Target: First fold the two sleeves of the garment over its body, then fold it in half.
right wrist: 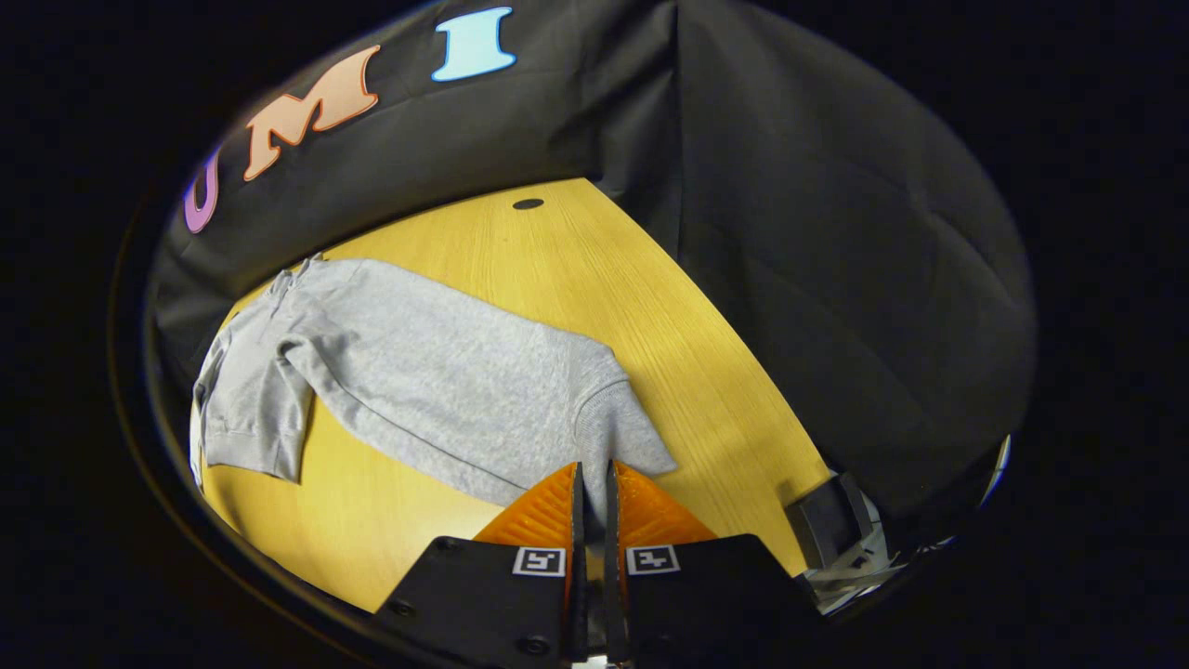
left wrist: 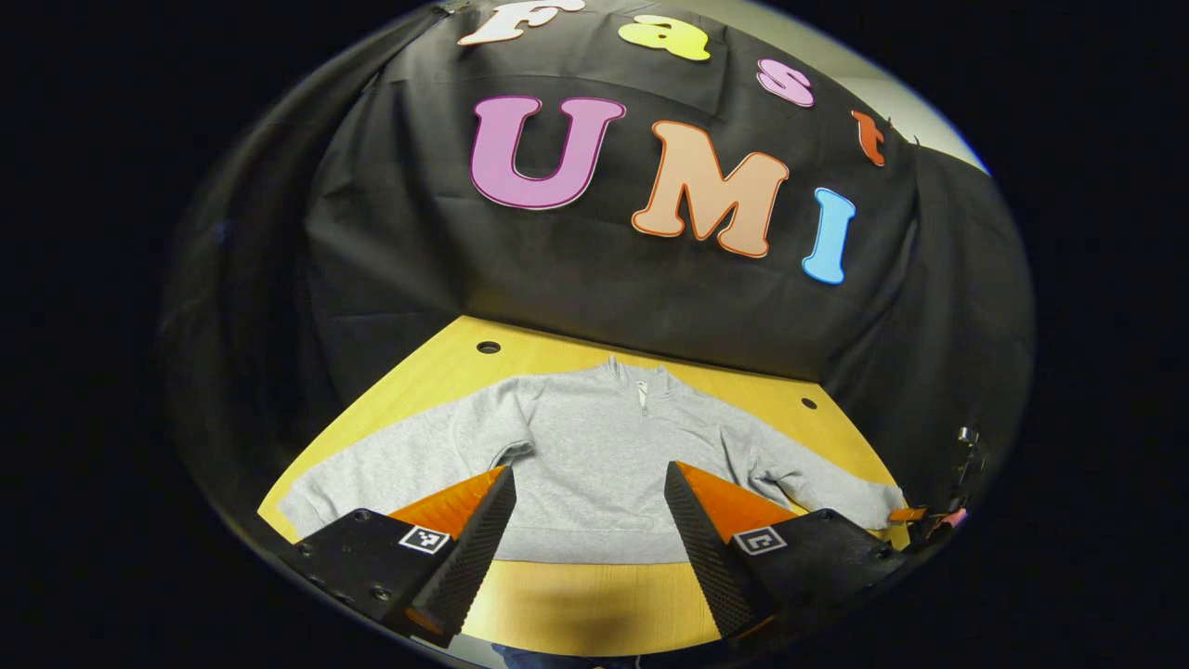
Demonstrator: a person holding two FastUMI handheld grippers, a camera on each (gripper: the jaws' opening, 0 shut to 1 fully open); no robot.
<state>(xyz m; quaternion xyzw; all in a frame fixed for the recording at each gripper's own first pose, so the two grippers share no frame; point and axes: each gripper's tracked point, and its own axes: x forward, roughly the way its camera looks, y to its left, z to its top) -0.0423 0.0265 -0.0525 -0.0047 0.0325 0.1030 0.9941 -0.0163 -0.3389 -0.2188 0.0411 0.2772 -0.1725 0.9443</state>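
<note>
A grey sweatshirt (left wrist: 594, 455) with a short zip collar lies flat on the yellow wooden table (left wrist: 576, 604), both sleeves spread outward. My left gripper (left wrist: 590, 488) hangs open above the hem, its orange-and-black fingers wide apart with nothing between them. In the right gripper view the sweatshirt's sleeve (right wrist: 446, 372) runs across the table toward me. My right gripper (right wrist: 593, 483) is shut on the cuff (right wrist: 632, 437) of that sleeve, a strip of grey cloth pinched between its fingers. At the far right of the left gripper view, the right gripper (left wrist: 915, 516) shows at the sleeve's end.
The table (right wrist: 725, 372) has round holes (left wrist: 488, 347) (left wrist: 808, 403) (right wrist: 528, 203) near its back corners. Black cloth walls stand behind and to both sides. A dark clamp-like fixture (right wrist: 836, 539) sits at the table's edge right of my right gripper.
</note>
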